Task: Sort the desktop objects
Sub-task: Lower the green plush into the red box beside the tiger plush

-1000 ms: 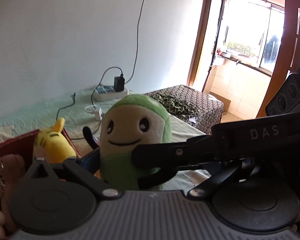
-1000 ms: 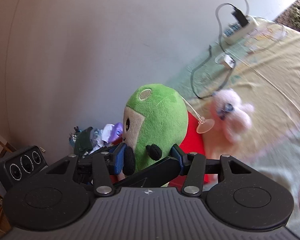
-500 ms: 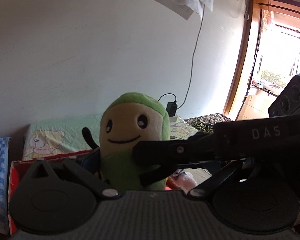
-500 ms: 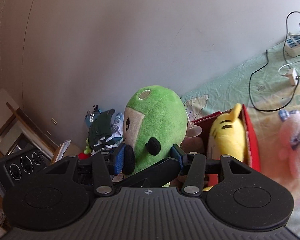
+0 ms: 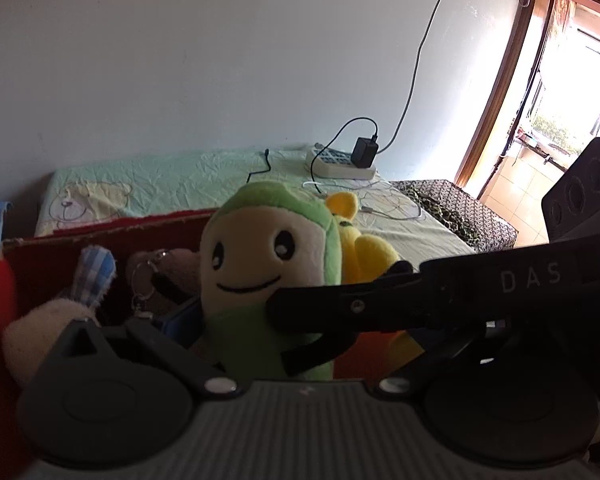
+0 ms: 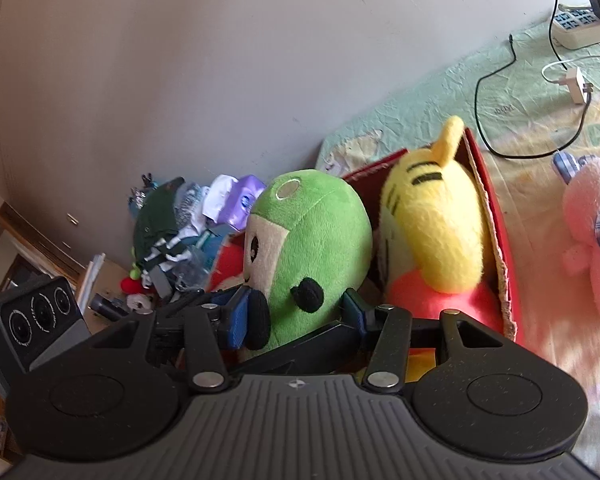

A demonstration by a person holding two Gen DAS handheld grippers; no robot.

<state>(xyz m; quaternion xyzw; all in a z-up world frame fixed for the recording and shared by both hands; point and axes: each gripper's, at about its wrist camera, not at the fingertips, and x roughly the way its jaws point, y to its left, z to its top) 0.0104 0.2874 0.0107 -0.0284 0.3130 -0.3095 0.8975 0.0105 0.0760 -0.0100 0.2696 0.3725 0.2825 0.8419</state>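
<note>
A green plush (image 5: 260, 248) with a cream smiling face hangs upright over the open red box (image 5: 100, 236). My left gripper (image 5: 256, 336) is shut on its lower body. My right gripper (image 6: 296, 312) is shut on the same green plush (image 6: 316, 232), its blue pads pressed into both sides. In the left wrist view the right gripper's black body (image 5: 440, 300) crosses in front of the plush. A yellow tiger plush (image 6: 432, 220) lies in the red box (image 6: 496, 232) just right of the green one.
The box also holds a cream bunny (image 5: 40, 328) and a brown plush with a keyring (image 5: 168, 260). A pink plush (image 6: 592, 232) lies on the bedsheet outside the box. A power strip (image 5: 340, 160) and cables sit by the wall. Cluttered items (image 6: 172, 232) lie left of the box.
Both grippers have carried the green plush left and down, from above the bedsheet to just over the red box beside the yellow tiger. The grip has not changed.
</note>
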